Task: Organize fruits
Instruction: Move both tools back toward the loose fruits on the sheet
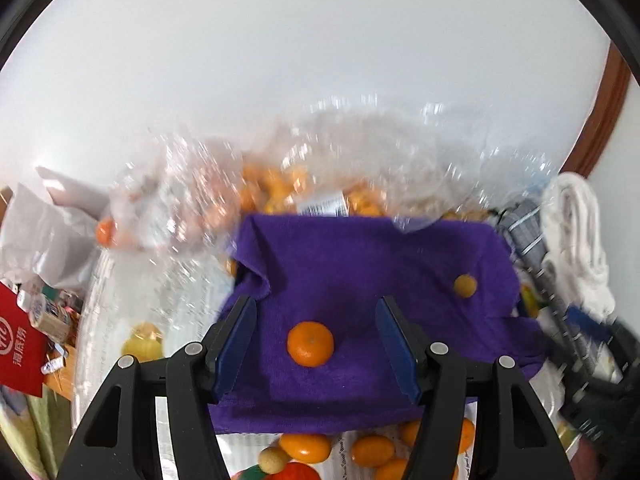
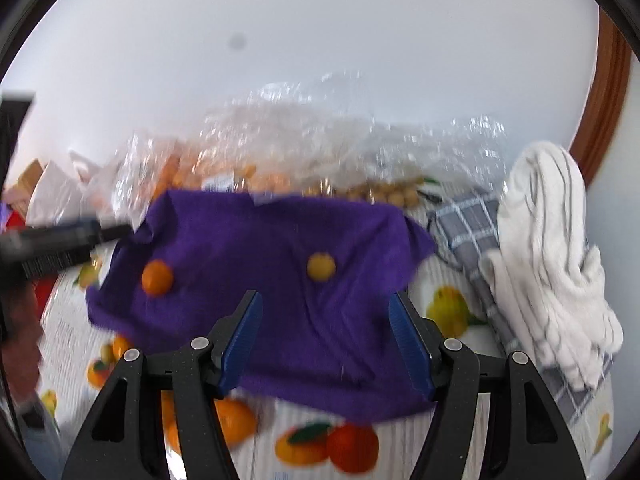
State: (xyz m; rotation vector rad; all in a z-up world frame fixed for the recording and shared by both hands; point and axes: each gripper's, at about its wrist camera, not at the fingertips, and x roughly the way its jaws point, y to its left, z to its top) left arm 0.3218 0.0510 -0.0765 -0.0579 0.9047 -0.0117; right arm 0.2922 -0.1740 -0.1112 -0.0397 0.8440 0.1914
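Fruit sits on a purple cloth (image 1: 360,280) spread to serve as the sorting spot: an orange tangerine (image 1: 310,343) near centre and a smaller yellowish fruit (image 1: 465,285) toward two o'clock. The left gripper (image 1: 316,344) and the right gripper (image 2: 326,340) both hover above it, jaws apart and holding nothing. A clear bag of fruit (image 1: 280,188) lies at twelve o'clock.
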